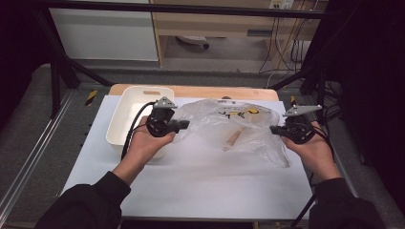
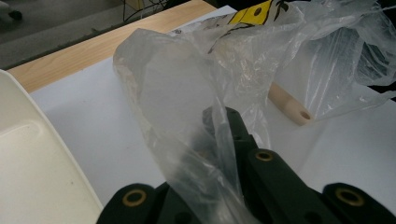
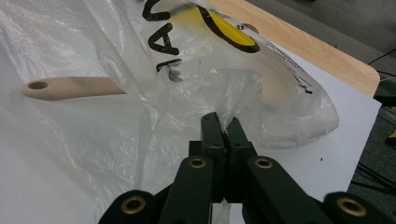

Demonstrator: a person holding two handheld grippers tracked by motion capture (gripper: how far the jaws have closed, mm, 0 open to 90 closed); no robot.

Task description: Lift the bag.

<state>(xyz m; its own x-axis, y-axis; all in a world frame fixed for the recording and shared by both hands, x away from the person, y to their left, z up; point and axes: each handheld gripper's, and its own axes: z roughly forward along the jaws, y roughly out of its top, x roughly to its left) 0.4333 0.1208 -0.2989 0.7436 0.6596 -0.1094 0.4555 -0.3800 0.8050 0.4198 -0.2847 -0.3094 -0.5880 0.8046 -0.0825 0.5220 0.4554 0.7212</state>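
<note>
- White table sheet (image 1: 191, 176) over wooden top; white bin (image 1: 125, 117) at left.
- Left gripper (image 1: 184, 125), right gripper (image 1: 273, 129): both pinching clear plastic bag (image 1: 229, 126).
- Wooden handle (image 1: 234, 138) inside.

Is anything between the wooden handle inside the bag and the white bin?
Yes: the bag wraps the handle, and the left gripper, shut on the bag, sits between handle and bin.

Left claw (image 1: 183, 125) and right claw (image 1: 273, 129) face each other, both clamped shut, held in raised palms.
</note>
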